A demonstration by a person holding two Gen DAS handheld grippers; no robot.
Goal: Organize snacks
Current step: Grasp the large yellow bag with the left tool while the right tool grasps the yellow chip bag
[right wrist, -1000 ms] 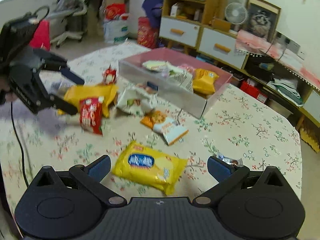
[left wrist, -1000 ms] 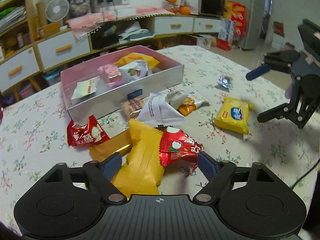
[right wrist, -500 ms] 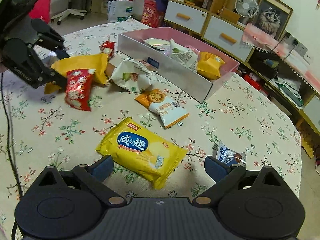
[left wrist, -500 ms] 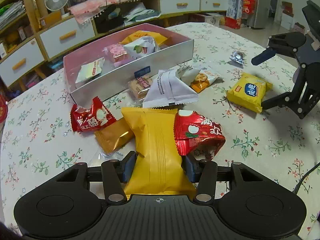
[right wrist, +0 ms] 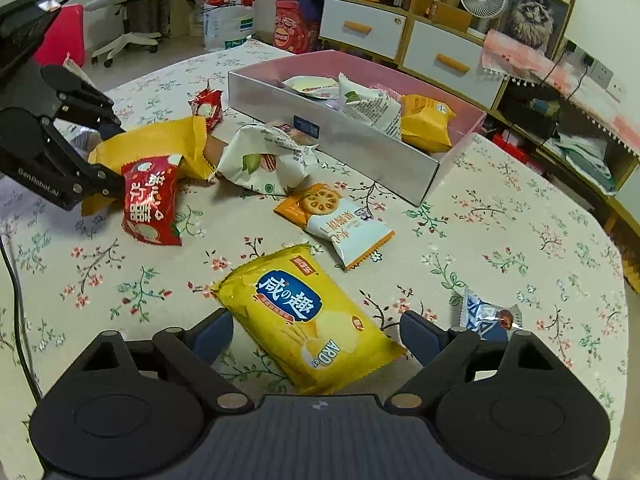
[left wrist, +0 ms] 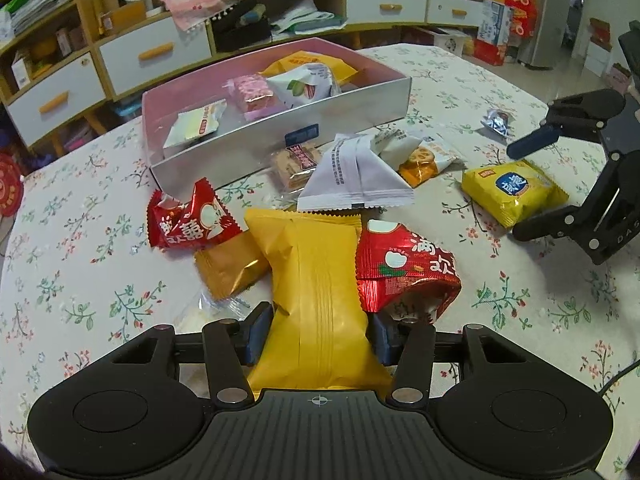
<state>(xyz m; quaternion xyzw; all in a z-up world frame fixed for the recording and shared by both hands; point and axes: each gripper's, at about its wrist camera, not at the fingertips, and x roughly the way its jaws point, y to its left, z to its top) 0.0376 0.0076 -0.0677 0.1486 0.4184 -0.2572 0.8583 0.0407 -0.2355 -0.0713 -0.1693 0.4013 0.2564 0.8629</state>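
While left gripper (left wrist: 316, 336) clamps the yellow packet (left wrist: 316, 288), right gripper (right wrist: 316, 336) gapes.

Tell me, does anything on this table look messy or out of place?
Yes. Most snacks lie loose outside the pink box. The red packet rests crookedly on the yellow bag gripped by the left tool, and a small blue packet sits off alone.

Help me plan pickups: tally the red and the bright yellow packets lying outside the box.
Red: 2, small red packet, larger red packet
Bright yellow: 2, plain yellow packet in left gripper, ARD packet
Total: 4
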